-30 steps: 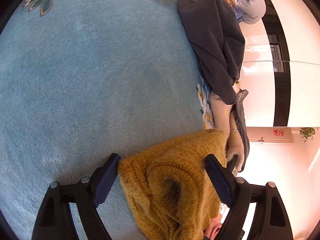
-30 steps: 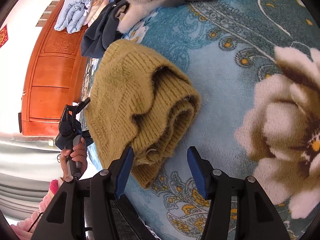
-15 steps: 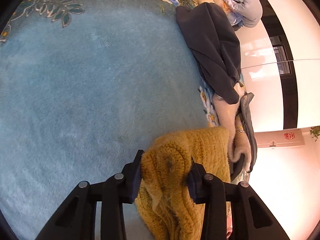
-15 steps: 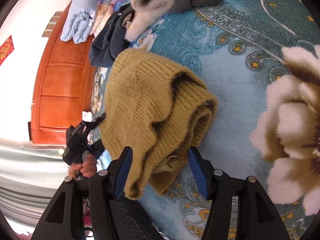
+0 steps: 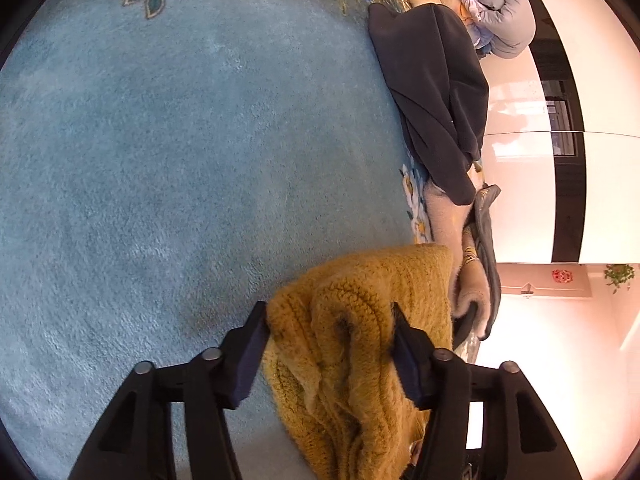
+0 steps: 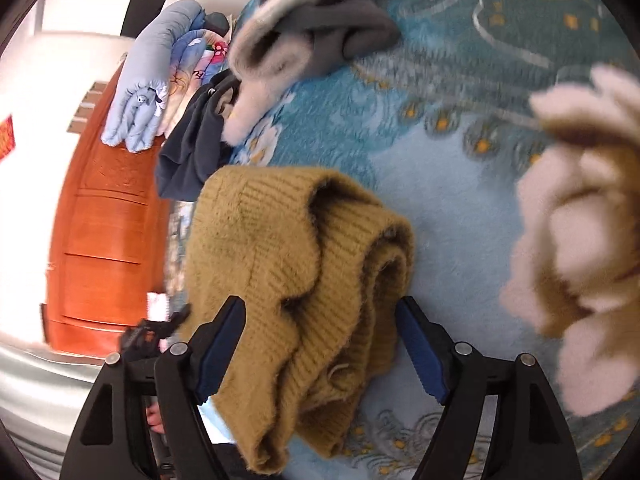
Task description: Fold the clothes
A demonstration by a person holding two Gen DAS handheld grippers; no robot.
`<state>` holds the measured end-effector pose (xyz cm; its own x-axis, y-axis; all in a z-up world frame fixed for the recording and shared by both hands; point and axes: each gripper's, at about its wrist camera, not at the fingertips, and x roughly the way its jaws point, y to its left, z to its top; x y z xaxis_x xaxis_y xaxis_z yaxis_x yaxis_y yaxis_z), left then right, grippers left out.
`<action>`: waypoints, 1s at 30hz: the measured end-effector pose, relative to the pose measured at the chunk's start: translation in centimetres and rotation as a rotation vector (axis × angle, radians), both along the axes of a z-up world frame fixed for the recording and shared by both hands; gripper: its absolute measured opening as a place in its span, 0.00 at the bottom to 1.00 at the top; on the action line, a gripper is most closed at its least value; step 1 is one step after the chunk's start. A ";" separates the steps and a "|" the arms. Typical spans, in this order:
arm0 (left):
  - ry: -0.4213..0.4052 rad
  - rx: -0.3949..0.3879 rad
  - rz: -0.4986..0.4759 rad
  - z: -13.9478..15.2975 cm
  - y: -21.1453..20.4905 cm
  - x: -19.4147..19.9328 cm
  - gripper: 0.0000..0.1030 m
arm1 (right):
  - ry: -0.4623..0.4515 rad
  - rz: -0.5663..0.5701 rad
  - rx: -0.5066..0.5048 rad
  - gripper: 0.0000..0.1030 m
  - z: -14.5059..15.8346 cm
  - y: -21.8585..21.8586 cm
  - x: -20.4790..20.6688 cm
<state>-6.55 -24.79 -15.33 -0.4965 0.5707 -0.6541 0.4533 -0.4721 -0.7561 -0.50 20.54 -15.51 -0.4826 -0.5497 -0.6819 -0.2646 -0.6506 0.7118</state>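
Here the left gripper is clamped on the bunched mustard knit sweater, both fingers pressing its folds above the blue floral blanket. A dark grey garment lies beyond. The right gripper straddles the sweater's other end; whether it pinches, I cannot tell.

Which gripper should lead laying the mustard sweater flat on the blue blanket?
Left. The left gripper is clamped on the mustard sweater with open blue blanket ahead. The right gripper has fabric between its fingers, apparently not pinched.
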 end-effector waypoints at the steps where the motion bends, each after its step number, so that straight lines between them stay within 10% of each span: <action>1: 0.000 -0.004 -0.011 -0.1 0.1 -0.1 0.65 | -0.001 -0.008 0.011 0.76 -0.1 0.3 -0.2; 12: 0.009 -0.006 -0.063 -0.9 1.2 -1.0 0.67 | 0.027 -0.082 -0.118 0.75 -1.8 2.8 -1.9; 20: 0.021 -0.085 -0.027 0.5 1.5 -0.1 0.41 | -0.026 -0.071 -0.173 0.30 -2.5 2.8 -2.3; 30: 0.161 -0.199 -0.024 7.4 5.7 4.7 0.35 | 0.115 0.157 -0.105 0.25 4.9 2.5 -7.0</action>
